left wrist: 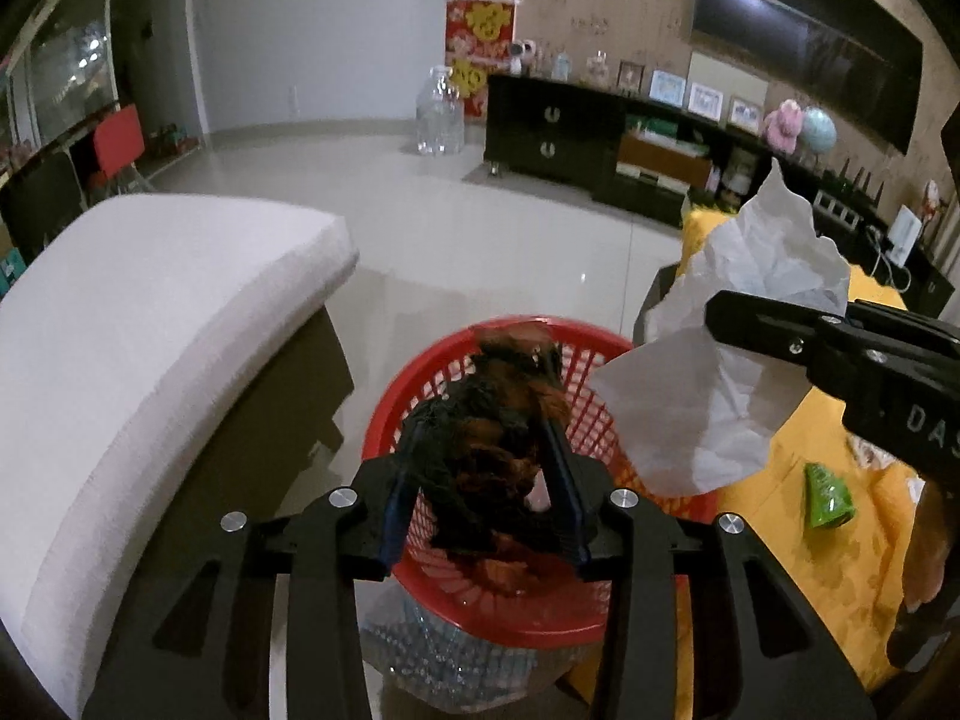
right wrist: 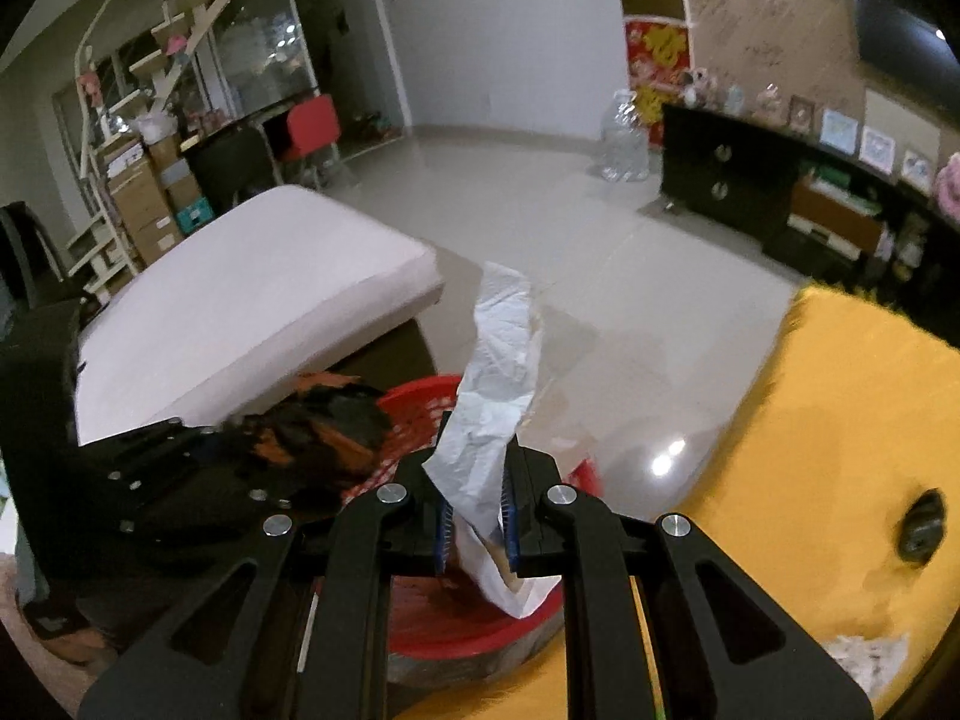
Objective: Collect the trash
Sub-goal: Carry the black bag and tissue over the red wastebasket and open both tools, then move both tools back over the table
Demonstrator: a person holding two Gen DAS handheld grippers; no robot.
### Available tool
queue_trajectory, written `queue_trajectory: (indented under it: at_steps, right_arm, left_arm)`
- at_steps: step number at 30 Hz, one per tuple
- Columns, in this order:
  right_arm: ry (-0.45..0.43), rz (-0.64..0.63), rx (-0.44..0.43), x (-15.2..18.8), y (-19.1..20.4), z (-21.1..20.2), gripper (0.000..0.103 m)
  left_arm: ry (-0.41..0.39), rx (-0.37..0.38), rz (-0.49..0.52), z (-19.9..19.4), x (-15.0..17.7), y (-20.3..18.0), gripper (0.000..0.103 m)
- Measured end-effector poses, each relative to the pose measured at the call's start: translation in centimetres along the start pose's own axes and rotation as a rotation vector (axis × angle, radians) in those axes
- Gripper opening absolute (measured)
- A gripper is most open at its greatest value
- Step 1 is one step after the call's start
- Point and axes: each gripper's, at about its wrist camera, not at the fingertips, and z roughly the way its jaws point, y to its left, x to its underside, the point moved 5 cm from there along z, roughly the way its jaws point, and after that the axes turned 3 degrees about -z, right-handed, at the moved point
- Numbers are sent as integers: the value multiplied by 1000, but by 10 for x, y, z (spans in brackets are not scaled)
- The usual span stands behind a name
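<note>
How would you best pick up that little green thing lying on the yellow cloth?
The green thing looks cone-shaped and lies on its side on the yellow cloth, narrow end pointing away. I'd probably come from above and pinch across its wider, lower half, where the sides offer more to hold. Nothing crowds it there.

The white letters "DAS" are seen on the black body of the right gripper (left wrist: 714, 312), cut off at the edge of the left wrist view. Yellow characters are borne by a red banner (left wrist: 480, 54) on the far wall beside the dark cabinet (left wrist: 552, 126), but they cannot be read in either view. No other legible text, number or brand is shown.
</note>
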Motion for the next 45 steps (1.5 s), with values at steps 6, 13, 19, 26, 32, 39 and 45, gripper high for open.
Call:
queue_trajectory:
  at_steps: [6, 13, 19, 26, 32, 39, 45]
  right_arm:
    - [6, 59, -59, 5, 3, 1, 59]
    - [-6, 84, -86, 6, 4, -7, 67]
    - [70, 83, -135, 16, 8, 5, 73]
    - [134, 41, -83, 30, 10, 17, 73]
    - [67, 32, 5, 24, -2, 1, 73]
    - [-122, 0, 175, 11, -22, -53, 84]
    - [-268, -10, 309, 8, -42, -105, 96]
  left_arm:
    - [27, -34, -10, 4, 8, 9, 63]
    - [14, -68, -41, -1, 3, 18, 77]
    - [-23, -148, -88, -12, -6, 36, 81]
    - [-75, -198, -107, -26, -17, 48, 81]
    - [-128, -187, -102, -38, -25, 45, 87]
    - [-223, -159, -105, -59, -34, 33, 93]
    - [-291, -117, -73, -75, -40, 7, 95]
